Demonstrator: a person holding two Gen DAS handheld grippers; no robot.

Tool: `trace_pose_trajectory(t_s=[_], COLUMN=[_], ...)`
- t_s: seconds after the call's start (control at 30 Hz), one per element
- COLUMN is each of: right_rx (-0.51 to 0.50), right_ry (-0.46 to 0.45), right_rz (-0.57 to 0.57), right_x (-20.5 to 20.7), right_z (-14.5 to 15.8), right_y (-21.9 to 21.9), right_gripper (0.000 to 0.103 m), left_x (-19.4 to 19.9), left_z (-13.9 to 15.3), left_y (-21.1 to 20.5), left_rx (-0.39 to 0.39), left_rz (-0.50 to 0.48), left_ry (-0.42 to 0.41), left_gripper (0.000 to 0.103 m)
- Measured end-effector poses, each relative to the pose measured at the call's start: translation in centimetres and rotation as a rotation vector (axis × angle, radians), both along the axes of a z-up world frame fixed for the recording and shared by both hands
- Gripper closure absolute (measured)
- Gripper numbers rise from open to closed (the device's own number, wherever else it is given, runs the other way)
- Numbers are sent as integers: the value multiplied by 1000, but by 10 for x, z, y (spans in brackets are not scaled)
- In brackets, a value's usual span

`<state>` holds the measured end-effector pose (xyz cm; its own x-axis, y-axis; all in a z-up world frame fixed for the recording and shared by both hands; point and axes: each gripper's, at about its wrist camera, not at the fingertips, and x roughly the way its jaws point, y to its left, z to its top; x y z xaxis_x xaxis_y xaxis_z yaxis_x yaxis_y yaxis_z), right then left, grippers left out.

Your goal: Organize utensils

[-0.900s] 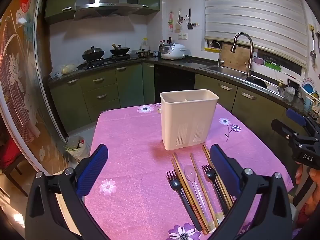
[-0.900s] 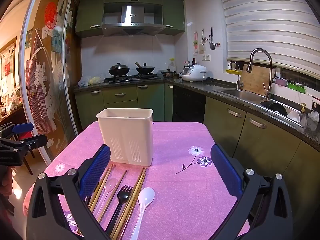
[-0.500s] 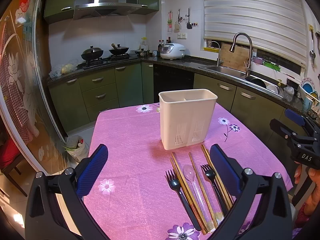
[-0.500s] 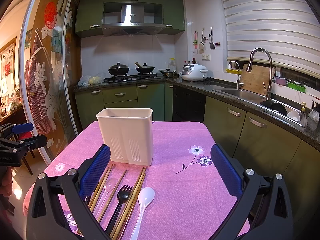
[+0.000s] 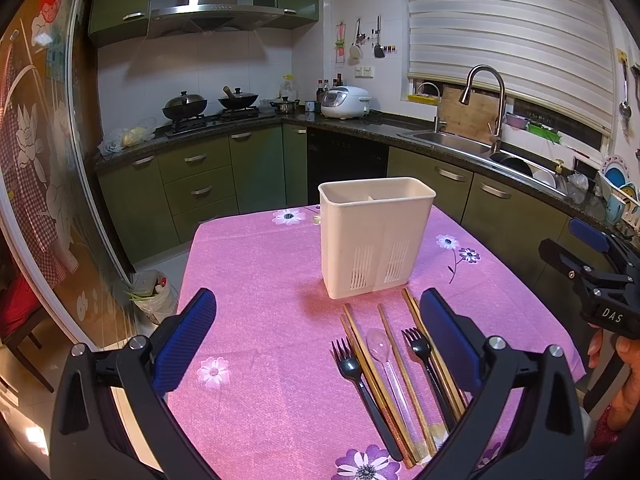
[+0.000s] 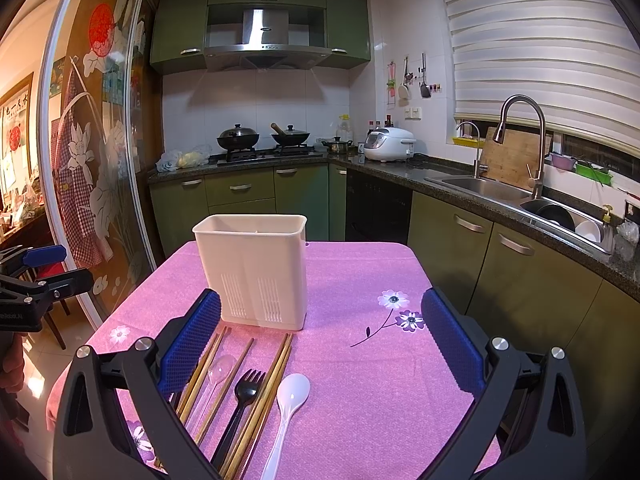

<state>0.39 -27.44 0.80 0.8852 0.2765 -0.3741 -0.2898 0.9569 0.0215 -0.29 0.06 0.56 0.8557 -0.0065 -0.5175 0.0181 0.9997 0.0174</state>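
A white slotted utensil holder stands empty on the pink flowered tablecloth. In front of it lie two black forks, a clear spoon, several wooden chopsticks and a white spoon. My left gripper is open and empty above the table's near left part. My right gripper is open and empty above the utensils' right side; one black fork shows there.
Green kitchen cabinets, a stove with pans and a sink lie beyond the table. A bin with a bag stands on the floor at the left. The right gripper shows at the left view's right edge.
The left view has shifted slightly; the holder and utensils sit a touch further left in it. The right gripper has barely moved. Both stay open.
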Motion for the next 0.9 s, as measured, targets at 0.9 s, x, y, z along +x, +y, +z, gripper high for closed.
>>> trace_pose_trajectory(t_s=[0.9], right_rx=[-2], right_ry=[5], right_rz=[2], right_x=[1], right_z=[-1], right_y=[0], right_gripper=[4], left_x=[-2], left_z=[-1], left_y=[-4], left_rx=[-3], left_rz=[0], left_ry=[2], left_gripper=[6])
